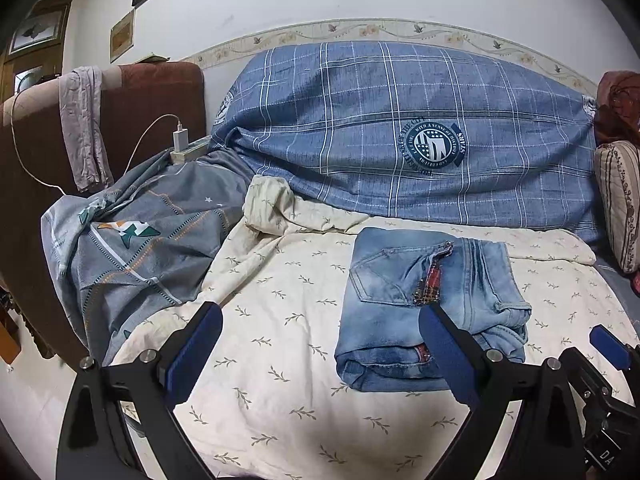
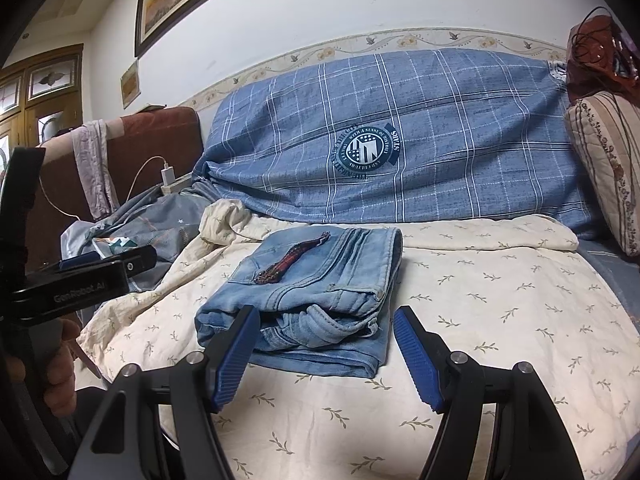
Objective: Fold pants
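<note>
1. Here, my left gripper [image 1: 320, 352] stands wide apart with nothing between its blue pads; its right-hand finger [image 1: 448, 356] overlaps the near left corner of the folded jeans [image 1: 400, 304] in my view, though I cannot tell whether it touches the denim.
2. My right gripper [image 2: 326, 354] is also spread wide and holds nothing; its left finger [image 2: 236, 352] sits in front of the near edge of the jeans [image 2: 320, 280], its right finger [image 2: 418, 356] over bare sheet just beside them.
3. From the right wrist view I see the left gripper's black body at the far left, held in a hand [image 2: 60, 368].
4. The jeans lie folded into a compact rectangle on the cream leaf-print sheet [image 1: 280, 360], back pocket up; a red-patterned strip [image 2: 288, 260] shows across the top layer, and the waistband and belt loop face the right gripper.
5. Behind them a blue plaid quilt [image 1: 400, 120] with a round crest is piled against the wall; to the left is a rumpled grey duvet [image 1: 140, 248].
6. Farther left, a white charger [image 1: 180, 138] sits plugged into a power strip beside a brown armchair [image 1: 152, 100]; a striped pillow [image 2: 608, 160] leans at the right.
</note>
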`<state>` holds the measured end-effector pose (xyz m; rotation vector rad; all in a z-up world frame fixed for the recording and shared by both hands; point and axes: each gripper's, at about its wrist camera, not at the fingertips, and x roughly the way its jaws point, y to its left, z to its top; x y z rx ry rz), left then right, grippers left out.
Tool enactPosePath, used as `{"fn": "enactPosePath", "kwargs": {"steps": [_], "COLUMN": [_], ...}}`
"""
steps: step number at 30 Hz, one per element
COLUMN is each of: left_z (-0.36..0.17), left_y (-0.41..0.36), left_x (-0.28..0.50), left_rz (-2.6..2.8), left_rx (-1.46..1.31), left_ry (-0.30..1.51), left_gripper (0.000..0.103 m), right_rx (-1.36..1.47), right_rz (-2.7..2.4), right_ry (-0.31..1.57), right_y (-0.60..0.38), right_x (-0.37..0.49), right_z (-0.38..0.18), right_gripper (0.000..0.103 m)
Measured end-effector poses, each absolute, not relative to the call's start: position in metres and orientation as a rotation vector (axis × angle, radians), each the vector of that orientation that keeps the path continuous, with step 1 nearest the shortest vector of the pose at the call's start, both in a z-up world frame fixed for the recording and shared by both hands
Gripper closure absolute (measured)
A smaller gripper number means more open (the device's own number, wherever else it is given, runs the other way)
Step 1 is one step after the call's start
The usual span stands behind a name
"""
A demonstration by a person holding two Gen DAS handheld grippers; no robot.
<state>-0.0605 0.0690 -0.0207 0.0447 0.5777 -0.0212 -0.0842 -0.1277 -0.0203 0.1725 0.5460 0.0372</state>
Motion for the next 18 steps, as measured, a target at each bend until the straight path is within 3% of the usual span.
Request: {"fn": "enactPosePath", "kwargs": {"steps": [18], "left_z": [-0.0300], "left_y": [0.0715], "left_x": [-0.0536], "left_rz": [-0.023], "left_rx": [0.040], "left_ry": [0.621], "left_gripper": [0.004], "right_rx": [0.160], "right_rz": [0.048], "right_ry": [0.568], "right_y": [-0.1207], "right_x": [-0.0796], "right_z": [-0.0252], "right_gripper": [0.030]}}
